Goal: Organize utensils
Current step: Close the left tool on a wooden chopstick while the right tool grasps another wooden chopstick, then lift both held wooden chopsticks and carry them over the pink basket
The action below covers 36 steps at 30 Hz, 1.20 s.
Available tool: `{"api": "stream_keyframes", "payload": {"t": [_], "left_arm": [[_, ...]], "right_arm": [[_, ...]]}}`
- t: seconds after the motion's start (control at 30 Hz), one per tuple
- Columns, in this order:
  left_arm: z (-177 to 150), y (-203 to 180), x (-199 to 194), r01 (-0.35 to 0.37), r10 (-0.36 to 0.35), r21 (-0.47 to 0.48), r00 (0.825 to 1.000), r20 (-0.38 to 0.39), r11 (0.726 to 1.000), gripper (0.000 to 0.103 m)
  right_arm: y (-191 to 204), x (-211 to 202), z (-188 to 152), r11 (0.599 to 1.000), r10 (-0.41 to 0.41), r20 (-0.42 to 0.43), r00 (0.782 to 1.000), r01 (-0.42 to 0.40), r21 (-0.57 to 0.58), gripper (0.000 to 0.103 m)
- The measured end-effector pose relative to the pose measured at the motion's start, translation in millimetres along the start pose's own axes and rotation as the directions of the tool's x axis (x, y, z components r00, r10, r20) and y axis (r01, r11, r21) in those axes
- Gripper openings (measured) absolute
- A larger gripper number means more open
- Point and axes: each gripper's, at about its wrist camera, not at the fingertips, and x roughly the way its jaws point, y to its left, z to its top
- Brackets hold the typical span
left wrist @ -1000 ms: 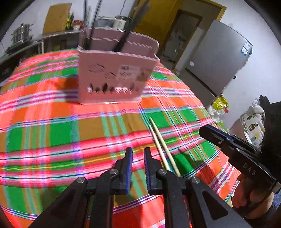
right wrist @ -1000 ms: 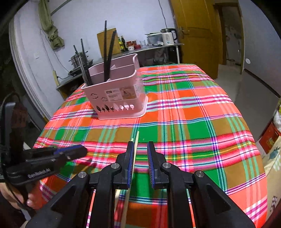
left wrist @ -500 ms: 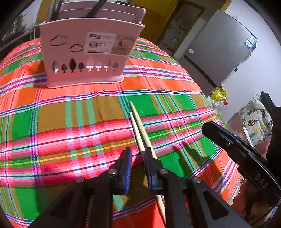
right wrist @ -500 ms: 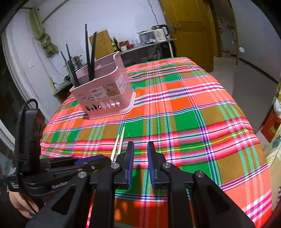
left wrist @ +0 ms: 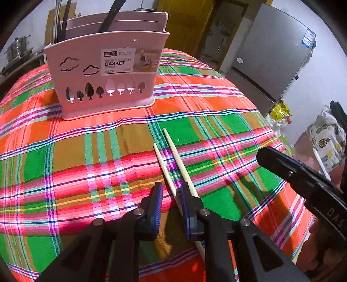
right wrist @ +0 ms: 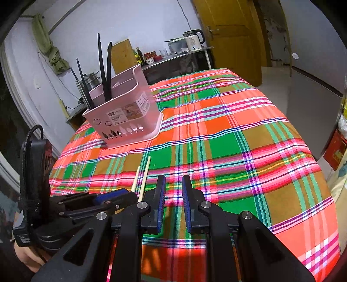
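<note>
Left gripper: jaws slightly apart, holding nothing, low over the two chopsticks, whose long axis runs ahead toward the pink basket. Right gripper: jaws likewise parted and holding nothing, chopsticks to its left. Left is nearer.

My left gripper hangs low over the bright plaid tablecloth, its blue-padded jaws parted with a narrow gap. Two pale wooden chopsticks lie side by side on the cloth, pointing away from me; one runs into the gap, the other passes under the right finger. I cannot tell whether the pads touch either stick. Straight ahead, well beyond the chopstick tips, stands the pink plastic divided basket with dark utensils upright inside. Off to my right, the black right gripper hovers above the cloth's edge.
</note>
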Motion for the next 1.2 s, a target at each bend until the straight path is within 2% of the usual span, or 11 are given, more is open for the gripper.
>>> {"api": "stream_keyframes", "payload": {"t": [0.13,0.2,0.3,0.47,0.53,0.7,0.9,0.97,1.2], "left_arm": [[3.6,-7.2,2.8,-0.045,0.045,0.034,0.999,-0.010,0.998,0.016],[6.3,-6.5,4.8,-0.055,0.056,0.052,0.998,-0.013,0.997,0.009],[7.0,7.7,1.8,-0.036,0.036,0.023,0.999,-0.020,0.999,0.006],[3.3,39.1,-9.9,-0.059,0.059,-0.029,0.998,-0.007,0.998,0.006],[3.2,55.0,-15.2,-0.084,0.084,-0.058,0.996,0.001,0.995,0.006],[5.1,84.5,-23.1,-0.096,0.097,-0.117,0.995,0.003,0.988,0.006],[11.3,104.5,-25.4,-0.081,0.080,-0.153,0.997,-0.014,0.985,0.007],[15.0,107.5,-24.3,-0.069,0.067,-0.148,0.998,-0.023,0.987,0.007],[32.2,101.9,-14.5,-0.089,0.087,-0.053,0.995,-0.046,0.995,0.007]], "right_arm": [[0.2,1.5,-0.4,1.000,0.002,-0.003,1.000,-0.002,0.001,0.015],[1.3,2.0,-0.7,1.000,0.003,-0.004,1.000,-0.003,-0.001,0.015],[3.0,2.0,0.2,1.000,0.004,-0.003,1.000,-0.004,-0.004,0.015],[11.4,8.5,0.8,1.000,0.018,-0.015,1.000,-0.019,-0.020,0.015],[16.9,14.7,0.2,0.999,0.025,-0.025,0.999,-0.026,-0.032,0.016],[33.6,34.4,2.6,0.996,0.041,-0.064,0.997,-0.046,-0.072,0.016],[46.5,61.4,10.7,0.992,0.028,-0.109,0.994,-0.041,-0.117,0.016],[49.2,70.0,13.9,0.990,0.022,-0.121,0.992,-0.038,-0.132,0.016],[56.5,94.9,21.9,0.986,-0.008,-0.169,0.986,-0.021,-0.167,0.016]]}}
